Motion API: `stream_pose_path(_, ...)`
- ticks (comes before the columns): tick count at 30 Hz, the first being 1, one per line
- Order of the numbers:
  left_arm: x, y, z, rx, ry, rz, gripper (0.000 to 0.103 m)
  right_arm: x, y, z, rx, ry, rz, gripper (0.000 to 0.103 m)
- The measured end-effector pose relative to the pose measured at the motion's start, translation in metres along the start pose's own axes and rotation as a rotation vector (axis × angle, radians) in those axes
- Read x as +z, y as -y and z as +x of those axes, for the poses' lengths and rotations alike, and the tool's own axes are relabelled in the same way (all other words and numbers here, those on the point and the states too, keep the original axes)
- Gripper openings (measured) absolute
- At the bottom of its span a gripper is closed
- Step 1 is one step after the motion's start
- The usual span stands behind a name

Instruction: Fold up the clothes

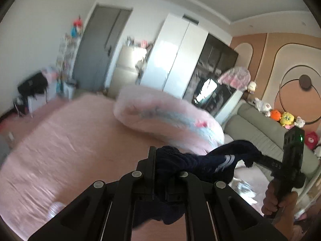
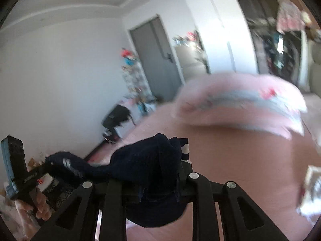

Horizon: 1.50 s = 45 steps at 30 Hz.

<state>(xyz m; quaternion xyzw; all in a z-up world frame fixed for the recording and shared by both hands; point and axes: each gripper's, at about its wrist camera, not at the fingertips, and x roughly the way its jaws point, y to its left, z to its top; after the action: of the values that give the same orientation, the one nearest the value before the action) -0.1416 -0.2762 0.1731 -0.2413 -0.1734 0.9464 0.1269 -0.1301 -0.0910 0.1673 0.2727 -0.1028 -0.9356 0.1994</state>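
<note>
Fingers of the left gripper (image 1: 160,156) and the right gripper (image 2: 174,158) were each clamped on the navy garment (image 1: 200,160), which stretched between them above the pink bed (image 1: 70,140), near its folded pink quilt (image 1: 164,114).

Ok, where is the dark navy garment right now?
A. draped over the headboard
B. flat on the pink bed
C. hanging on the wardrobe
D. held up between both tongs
D: the navy garment stretches from the left tongs to the right tongs, lifted above the pink bed.
</note>
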Motion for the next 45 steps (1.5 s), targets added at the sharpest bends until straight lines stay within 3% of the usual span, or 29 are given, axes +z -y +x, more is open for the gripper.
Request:
stream_pose_path(3, -0.04, 0.02, 0.06, -0.027, -0.181, 0.027, 0.005, -0.043, 0.037, -0.015, -0.105, -0.113, 0.001, 0.022)
stream_pose_path(6, -0.081, 0.037, 0.136, -0.014, -0.364, 0.021, 0.005, -0.088, 0.093, 0.004, -0.244, -0.288, 0.033, 0.022)
stream_pose_path(9, -0.084, 0.064, 0.172, -0.037, -0.383, 0.004, 0.005, -0.101, 0.151, 0.01, -0.292, -0.357, 0.154, 0.022)
stream_pose_path(11, -0.065, 0.098, 0.163, -0.074, -0.281, 0.057, 0.005, -0.082, 0.165, -0.009, -0.325, -0.277, 0.154, 0.022)
stream_pose_path(13, -0.05, 0.13, 0.14, -0.095, -0.178, 0.109, 0.005, -0.056, 0.168, -0.05, -0.336, -0.129, 0.127, 0.022)
stream_pose_path(15, -0.048, 0.147, 0.124, -0.101, -0.146, 0.112, 0.006, -0.041, 0.166, -0.09, -0.33, -0.007, 0.117, 0.024)
stream_pose_path(17, -0.074, 0.154, 0.117, -0.1, -0.178, 0.103, 0.006, -0.042, 0.168, -0.124, -0.323, 0.072, 0.107, 0.025)
stream_pose_path(19, -0.112, 0.154, 0.126, -0.074, -0.246, 0.086, 0.007, -0.062, 0.171, -0.128, -0.333, 0.024, 0.087, 0.025)
stream_pose_path(21, -0.168, 0.144, 0.148, -0.047, -0.37, 0.034, 0.007, -0.101, 0.179, -0.116, -0.358, -0.071, 0.093, 0.025)
stream_pose_path(25, -0.291, 0.112, 0.195, 0.02, -0.675, -0.002, 0.007, -0.24, 0.227, -0.064, -0.374, -0.375, 0.237, 0.025)
stream_pose_path(27, -0.336, 0.099, 0.206, 0.089, -0.784, 0.055, 0.007, -0.288, 0.239, -0.048, -0.36, -0.485, 0.287, 0.026)
stream_pose_path(28, -0.346, 0.094, 0.204, 0.098, -0.798, 0.054, 0.009, -0.311, 0.245, -0.04, -0.354, -0.537, 0.309, 0.026)
stream_pose_path(30, -0.348, 0.084, 0.193, 0.088, -0.784, 0.023, 0.017, -0.342, 0.246, -0.039, -0.364, -0.591, 0.284, 0.026)
stream_pose_path(32, -0.342, 0.08, 0.179, 0.087, -0.751, 0.007, 0.048, -0.347, 0.244, -0.045, -0.362, -0.58, 0.258, 0.026)
stream_pose_path(33, -0.341, 0.078, 0.171, 0.102, -0.731, 0.017, 0.053, -0.345, 0.243, -0.049, -0.36, -0.562, 0.254, 0.027)
stream_pose_path(37, -0.325, 0.099, 0.149, 0.161, -0.611, 0.17, 0.054, -0.327, 0.24, -0.063, -0.335, -0.507, 0.238, 0.027)
stream_pose_path(41, -0.321, 0.137, 0.157, 0.071, -0.56, 0.357, 0.054, -0.315, 0.247, -0.074, -0.31, -0.455, 0.264, 0.027)
stream_pose_path(45, -0.333, 0.173, 0.175, 0.003, -0.582, 0.472, 0.054, -0.308, 0.248, -0.077, -0.277, -0.45, 0.261, 0.027)
